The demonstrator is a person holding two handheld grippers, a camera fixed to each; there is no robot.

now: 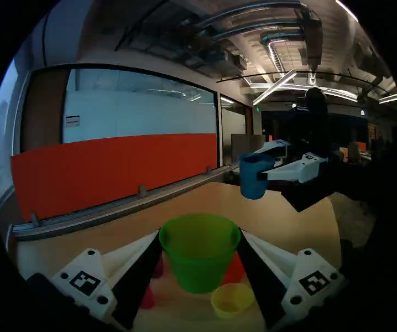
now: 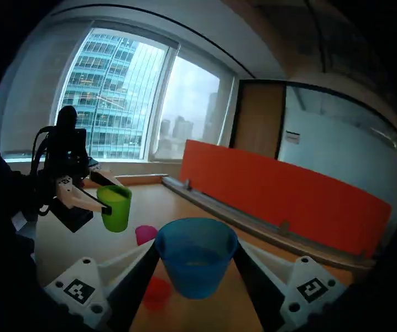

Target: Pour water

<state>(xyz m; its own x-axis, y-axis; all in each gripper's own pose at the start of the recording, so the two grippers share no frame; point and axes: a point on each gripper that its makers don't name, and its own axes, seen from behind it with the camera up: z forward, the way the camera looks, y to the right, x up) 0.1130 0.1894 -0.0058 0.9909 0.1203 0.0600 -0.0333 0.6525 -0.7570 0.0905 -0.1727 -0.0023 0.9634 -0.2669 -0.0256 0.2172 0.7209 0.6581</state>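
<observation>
My left gripper point(image 1: 199, 252) is shut on a green cup point(image 1: 199, 252), held upright above the table; its inside looks bare. Farther off in the left gripper view, the blue cup point(image 1: 254, 174) hangs in the air, held by the right gripper point(image 1: 265, 176). In the right gripper view my right gripper point(image 2: 196, 255) is shut on the blue cup point(image 2: 196, 255), upright, with something pale at its bottom. There the green cup point(image 2: 115, 207) shows at the left, held by the left gripper point(image 2: 110, 209).
The wooden table point(image 1: 287, 216) carries a small yellow cup point(image 1: 231, 299) and red cups point(image 1: 233, 270) under my left gripper. A pink cup point(image 2: 145, 233) and a red cup point(image 2: 157, 291) stand below the blue one. An orange partition point(image 2: 287, 182) lines the table's far edge.
</observation>
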